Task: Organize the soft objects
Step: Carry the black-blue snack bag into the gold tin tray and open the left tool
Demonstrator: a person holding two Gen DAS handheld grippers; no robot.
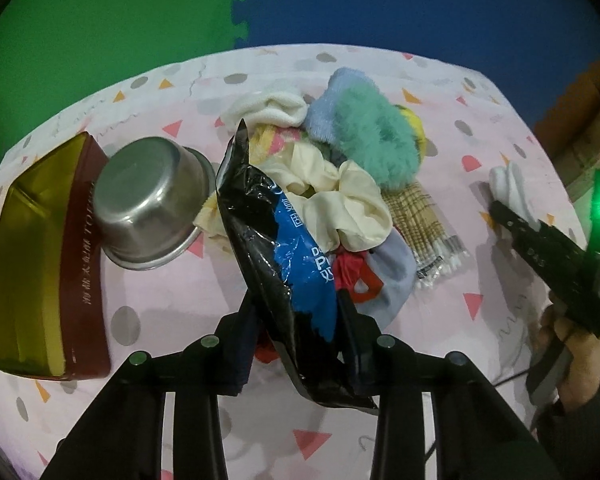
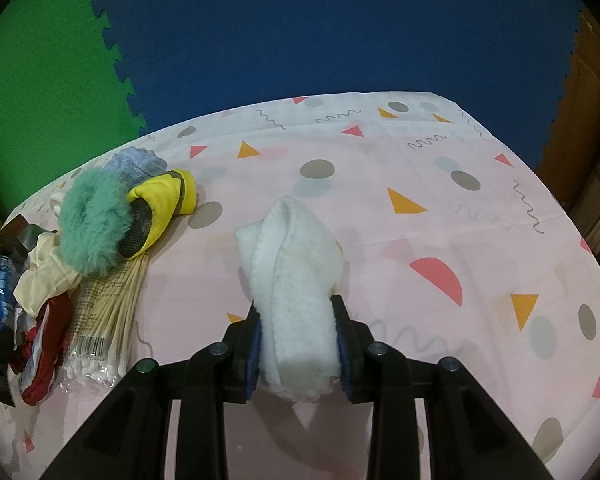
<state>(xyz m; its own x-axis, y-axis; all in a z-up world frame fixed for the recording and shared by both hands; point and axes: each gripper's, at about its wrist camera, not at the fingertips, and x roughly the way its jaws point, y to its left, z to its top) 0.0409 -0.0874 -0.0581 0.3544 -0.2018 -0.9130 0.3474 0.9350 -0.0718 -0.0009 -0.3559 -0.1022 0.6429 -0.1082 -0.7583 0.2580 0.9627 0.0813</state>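
My left gripper (image 1: pixel 296 300) is shut on a black and blue plastic snack bag (image 1: pixel 276 248) and holds it tilted above the table, in front of a pile of soft things: a cream scrunchie (image 1: pixel 340 200), a teal furry scrunchie (image 1: pixel 374 136), a light blue cloth (image 1: pixel 324 116), a white towel (image 1: pixel 268 110) and red fabric (image 1: pixel 350 270). My right gripper (image 2: pixel 296 312) is shut on a white fluffy cloth (image 2: pixel 296 280), which rests on the pink tablecloth (image 2: pixel 440 208). The pile also shows at the left of the right wrist view, with a yellow glove (image 2: pixel 162 204).
An upturned steel bowl (image 1: pixel 148 200) and a gold and maroon box (image 1: pixel 40 264) sit at the left. A pack of cotton swabs (image 1: pixel 428 232) lies right of the pile. Green and blue floor mats lie beyond the table's far edge.
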